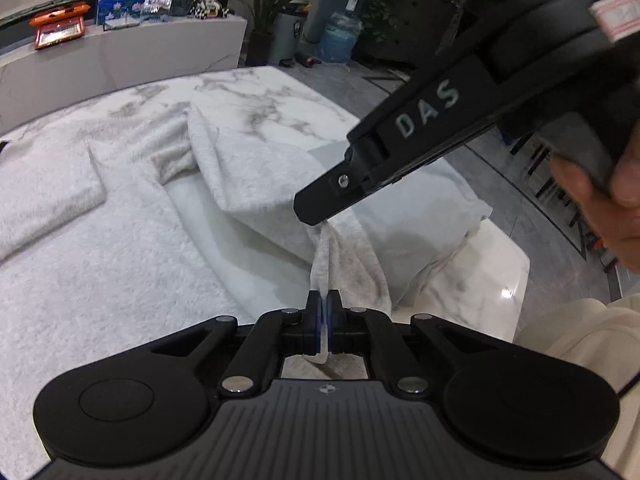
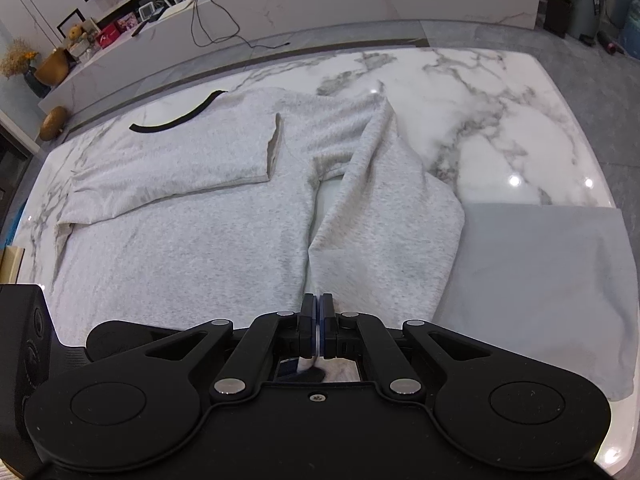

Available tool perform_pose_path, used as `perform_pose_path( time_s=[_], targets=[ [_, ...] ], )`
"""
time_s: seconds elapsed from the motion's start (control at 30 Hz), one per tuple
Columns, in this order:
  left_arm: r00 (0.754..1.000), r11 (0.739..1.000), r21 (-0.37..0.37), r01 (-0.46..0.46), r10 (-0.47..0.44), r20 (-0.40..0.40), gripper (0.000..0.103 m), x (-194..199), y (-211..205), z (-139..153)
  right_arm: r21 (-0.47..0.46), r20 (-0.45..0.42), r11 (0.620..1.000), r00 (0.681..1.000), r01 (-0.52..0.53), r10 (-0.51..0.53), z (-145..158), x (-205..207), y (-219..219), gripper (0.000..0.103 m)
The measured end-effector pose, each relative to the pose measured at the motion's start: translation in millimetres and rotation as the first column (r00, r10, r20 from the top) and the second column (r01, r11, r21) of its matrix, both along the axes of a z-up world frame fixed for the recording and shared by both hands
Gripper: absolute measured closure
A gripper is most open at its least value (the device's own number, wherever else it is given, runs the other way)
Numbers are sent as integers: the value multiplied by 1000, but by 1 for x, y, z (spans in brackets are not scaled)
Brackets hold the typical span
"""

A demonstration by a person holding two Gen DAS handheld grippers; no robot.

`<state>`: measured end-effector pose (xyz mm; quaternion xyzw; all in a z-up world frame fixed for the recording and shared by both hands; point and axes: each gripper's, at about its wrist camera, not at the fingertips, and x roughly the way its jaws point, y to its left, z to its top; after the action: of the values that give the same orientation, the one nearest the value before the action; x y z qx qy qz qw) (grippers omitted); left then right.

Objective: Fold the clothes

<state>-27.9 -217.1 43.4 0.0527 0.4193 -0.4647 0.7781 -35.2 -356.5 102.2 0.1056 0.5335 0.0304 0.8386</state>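
A light grey sweater with a black collar lies spread on the marble table. One sleeve is folded across its body. My right gripper is shut on the edge of the other sleeve, lifting it off the table. In the left wrist view, my left gripper is shut on the same sleeve's end. The right gripper reaches in from the upper right and pinches the cloth just above it. A hand holds that tool.
A pale grey folded garment lies on the table's right side beside the sweater. Beyond the table stand a marble counter with cables and boxes, potted plants, a water jug and a dark chair.
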Motion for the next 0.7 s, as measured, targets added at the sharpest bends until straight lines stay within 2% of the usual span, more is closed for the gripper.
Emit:
perform_pose_path(
  time_s=[0.03,0.1,0.17,0.3,0.43,0.5,0.7],
  targets=[
    [1000,1000,-11,2,-2,7,102,2,2,7,-7,10,1000,1000,5,-5,2,-1,-2,96],
    [1000,1000,-21,-6,6,27,102,10,6,24,-33,40,999,999,22,-20,10,-2,-10,78],
    [999,999,-26,-20,21,50,102,21,10,43,-52,55,998,998,39,-36,14,-3,-17,70],
    [987,997,-17,-72,74,142,102,47,27,91,-77,42,994,997,73,-69,13,-4,-31,70],
    [959,988,-15,-154,153,240,102,80,48,145,-102,31,989,994,106,-103,12,-6,-45,70],
    [947,983,-14,-185,182,265,102,92,57,166,-75,6,993,996,87,-87,-2,-2,-39,70],
    [922,965,62,-254,222,317,101,113,90,198,1,46,999,998,47,-47,-30,24,-8,70]
  ],
)
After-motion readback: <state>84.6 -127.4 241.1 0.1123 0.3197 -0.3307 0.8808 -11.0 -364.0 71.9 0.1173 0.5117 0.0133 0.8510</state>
